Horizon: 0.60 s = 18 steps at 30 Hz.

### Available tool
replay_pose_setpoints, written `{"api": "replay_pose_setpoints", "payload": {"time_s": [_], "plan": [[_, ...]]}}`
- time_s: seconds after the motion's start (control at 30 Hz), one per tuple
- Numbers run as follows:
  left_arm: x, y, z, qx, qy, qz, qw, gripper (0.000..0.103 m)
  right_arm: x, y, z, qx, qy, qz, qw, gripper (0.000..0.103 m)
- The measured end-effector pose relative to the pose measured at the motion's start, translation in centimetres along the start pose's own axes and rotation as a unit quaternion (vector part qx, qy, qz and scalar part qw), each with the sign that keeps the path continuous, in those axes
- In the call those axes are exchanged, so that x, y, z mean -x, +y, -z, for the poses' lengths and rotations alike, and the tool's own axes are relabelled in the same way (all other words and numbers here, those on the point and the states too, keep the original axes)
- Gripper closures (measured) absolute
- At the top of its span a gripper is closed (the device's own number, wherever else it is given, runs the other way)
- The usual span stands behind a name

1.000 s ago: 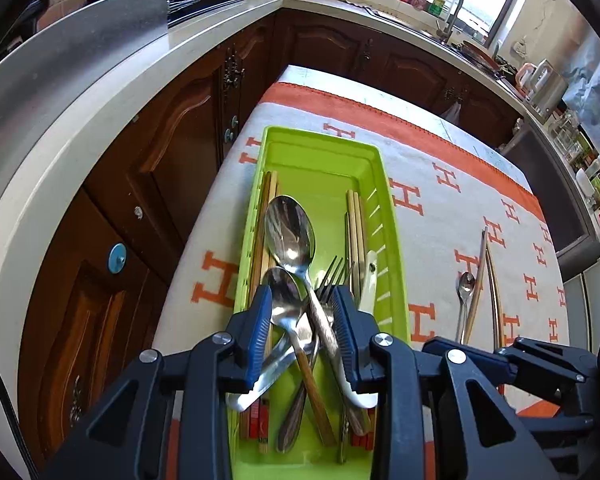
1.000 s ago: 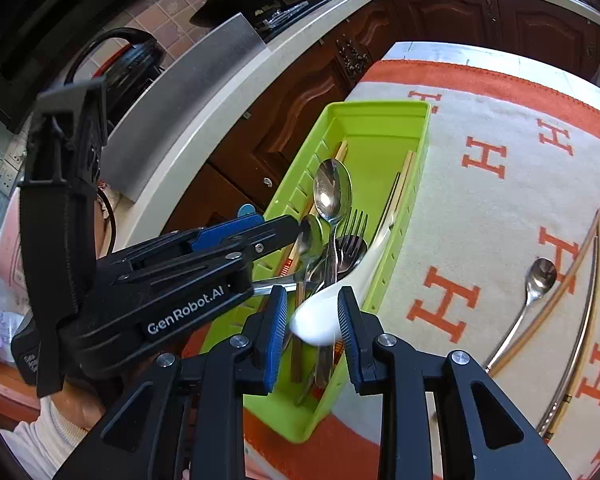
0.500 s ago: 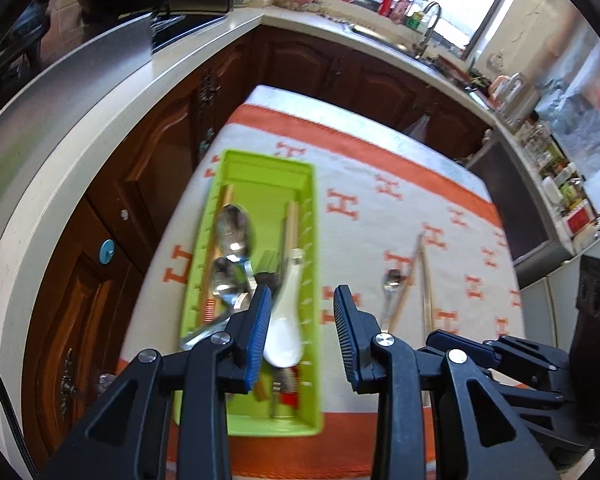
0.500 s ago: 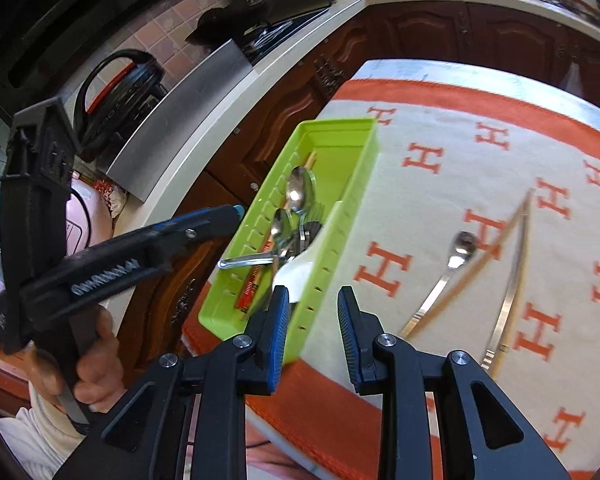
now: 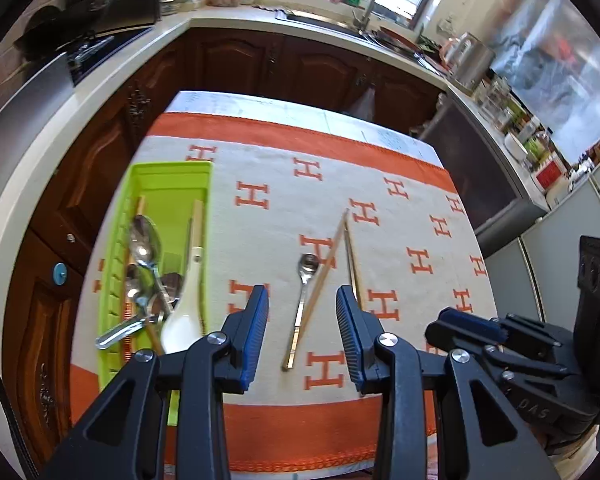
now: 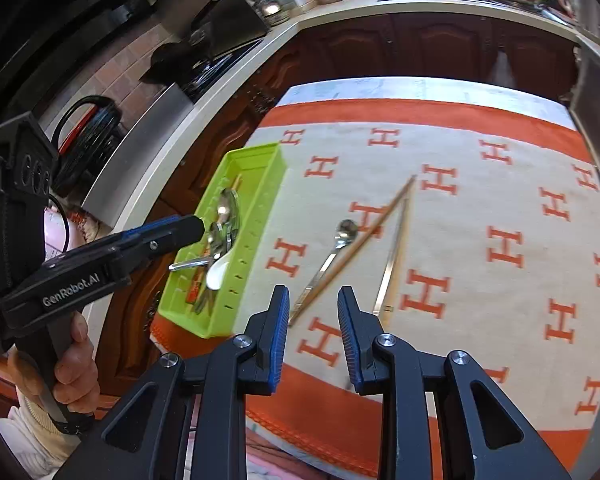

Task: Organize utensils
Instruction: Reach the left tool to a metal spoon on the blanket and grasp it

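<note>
A green tray (image 5: 168,170) at the cloth's left edge holds metal spoons, a fork, chopsticks and a white ceramic spoon (image 5: 184,312). On the cloth to its right lie a small metal spoon (image 5: 306,276), a wooden chopstick (image 5: 328,264) crossing it, and a second chopstick (image 5: 354,264). My left gripper (image 5: 302,300) hangs above the small spoon, its jaws opening with nothing between them. My right gripper (image 6: 313,300) is open and empty above the near ends of the small spoon (image 6: 342,236) and chopsticks (image 6: 394,256). The tray (image 6: 260,152) sits to its left.
The table wears a white cloth with orange H marks and an orange border (image 5: 300,432). Dark wood cabinets and a pale counter (image 5: 100,92) run close along the left and far sides. A hand (image 6: 72,364) holds the left gripper's handle.
Both grippers rose and swung right, away from the tray to above the loose spoon and chopsticks. The white spoon, earlier between the right fingers, now lies in the tray.
</note>
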<state>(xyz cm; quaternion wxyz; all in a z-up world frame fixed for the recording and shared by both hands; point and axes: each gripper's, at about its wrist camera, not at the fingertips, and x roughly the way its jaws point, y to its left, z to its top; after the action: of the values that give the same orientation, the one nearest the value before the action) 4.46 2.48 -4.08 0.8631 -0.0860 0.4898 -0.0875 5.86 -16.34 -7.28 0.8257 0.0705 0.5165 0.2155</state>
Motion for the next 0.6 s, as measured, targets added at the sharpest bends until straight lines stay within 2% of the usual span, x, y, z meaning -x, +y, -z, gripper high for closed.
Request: {"api": "replay_pose_setpoints", "payload": {"time_s": [0.17, 0.37, 0.43, 0.5, 0.6], "plan": [[-2.1, -1.7, -0.2, -0.013, 0.020, 0.002, 0.9997, 0.070, 1.6, -2.1, -0.1, -0.010, -0.005, 0.013, 1.000, 0.077], [-6.8, -2.0, -0.2, -0.015, 0.066, -0.003, 0.9977, 0.070, 1.8, -4.5, -0.9, -0.021, -0.004, 0.024, 0.999, 0.077], [-8.7, -1.6, -0.1, -0.010, 0.089, -0.003, 0.9960, 0.072, 1.1, -5.3, -1.2, -0.026, 0.000, 0.024, 0.999, 0.077], [-10.7, -1.3, 0.0, -0.008, 0.111, -0.004, 0.9938, 0.079, 0.1, -5.9, -1.4, -0.032, 0.006, 0.020, 0.999, 0.077], [-13.0, -0.9, 0.4, -0.009, 0.135, -0.009, 0.9908, 0.082, -1.4, -6.8, -1.4, -0.040, 0.017, 0.013, 0.999, 0.077]]}}
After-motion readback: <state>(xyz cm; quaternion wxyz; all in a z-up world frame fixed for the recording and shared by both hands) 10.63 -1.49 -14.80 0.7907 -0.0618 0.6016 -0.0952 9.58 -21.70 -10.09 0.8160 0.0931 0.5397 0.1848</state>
